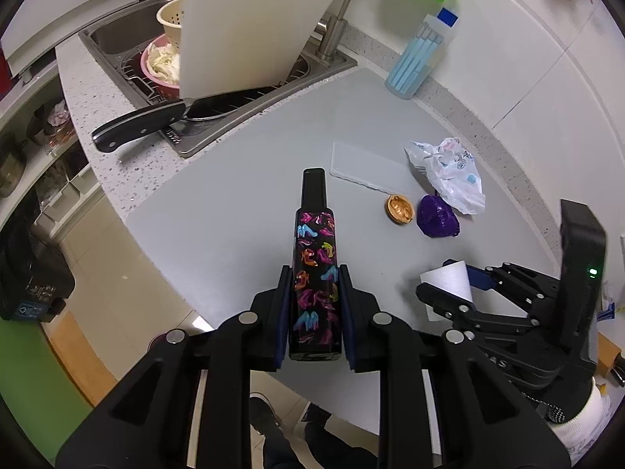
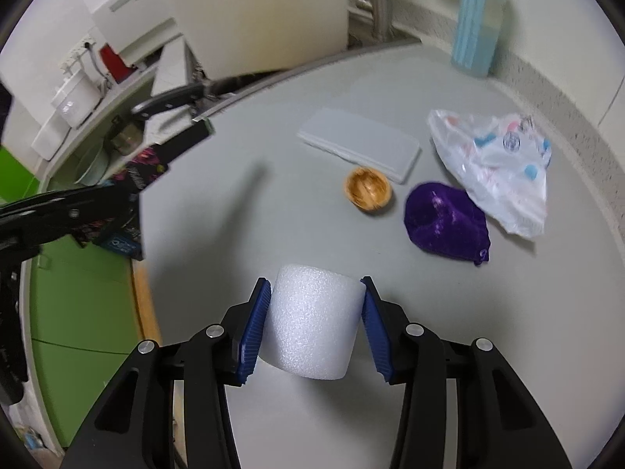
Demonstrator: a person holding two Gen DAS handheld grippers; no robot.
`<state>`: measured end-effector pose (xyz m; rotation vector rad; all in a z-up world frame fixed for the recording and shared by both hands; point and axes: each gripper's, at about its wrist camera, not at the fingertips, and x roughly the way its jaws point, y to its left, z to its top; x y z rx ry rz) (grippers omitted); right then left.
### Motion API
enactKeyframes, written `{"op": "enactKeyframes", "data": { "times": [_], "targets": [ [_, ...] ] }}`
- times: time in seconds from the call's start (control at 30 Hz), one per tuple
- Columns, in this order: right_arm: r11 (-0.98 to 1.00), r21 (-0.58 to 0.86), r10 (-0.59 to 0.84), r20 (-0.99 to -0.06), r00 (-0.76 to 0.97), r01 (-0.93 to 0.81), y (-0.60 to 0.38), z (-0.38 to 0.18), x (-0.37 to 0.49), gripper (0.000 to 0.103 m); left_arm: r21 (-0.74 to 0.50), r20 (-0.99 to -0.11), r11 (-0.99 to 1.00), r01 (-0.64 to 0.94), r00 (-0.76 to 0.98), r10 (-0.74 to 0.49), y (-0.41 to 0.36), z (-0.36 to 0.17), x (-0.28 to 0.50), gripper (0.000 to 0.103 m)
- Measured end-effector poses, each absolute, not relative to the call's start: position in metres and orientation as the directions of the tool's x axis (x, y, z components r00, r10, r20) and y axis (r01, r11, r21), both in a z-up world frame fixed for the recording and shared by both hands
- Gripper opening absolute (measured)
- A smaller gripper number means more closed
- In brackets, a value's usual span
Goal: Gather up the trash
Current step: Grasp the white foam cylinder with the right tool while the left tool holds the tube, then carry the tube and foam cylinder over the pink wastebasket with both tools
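The right claw (image 2: 314, 322) has its blue pads against both sides of a white foam cylinder (image 2: 312, 322), which sits low over the grey surface (image 2: 218, 242); contact on the right pad looks light, so firm up before lifting. The left claw (image 1: 315, 305) is clamped on a tall black bottle printed with coloured shoes (image 1: 315, 273). Still lying on the surface beyond: a gold foil cup (image 2: 368, 191), a purple crumpled wrapper (image 2: 447, 222), a white printed plastic bag (image 2: 496, 168) and a flat white pad (image 2: 359, 148).
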<state>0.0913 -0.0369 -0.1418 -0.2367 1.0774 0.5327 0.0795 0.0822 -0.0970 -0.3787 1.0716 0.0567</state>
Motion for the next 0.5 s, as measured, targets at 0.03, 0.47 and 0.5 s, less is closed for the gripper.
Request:
{"op": "enactKeyframes", "data": {
  "times": [0.03, 0.47, 0.5],
  "targets": [
    [0.843, 0.072, 0.309, -0.877, 0.369, -0.533, -0.031, -0.138, 0.087, 0.045, -0.276, -0.862, 0.933, -0.229, 0.488, -0.135, 0.084, -0.095, 0.076, 0.022],
    [0.657, 0.108, 0.454, -0.847, 0.277, -0.746, 0.082, -0.129, 0.032, 0.045, -0.243, -0.866, 0.874, -0.421, 0.501, 0.0, 0.155, -0.093, -0.047, 0.022],
    [0.634, 0.11, 0.457, -0.851, 0.257, -0.766, 0.096, -0.135, 0.026, 0.045, -0.239, -0.868, 0.866, -0.439, 0.496, 0.012, 0.161, -0.096, -0.057, 0.022]
  ]
}}
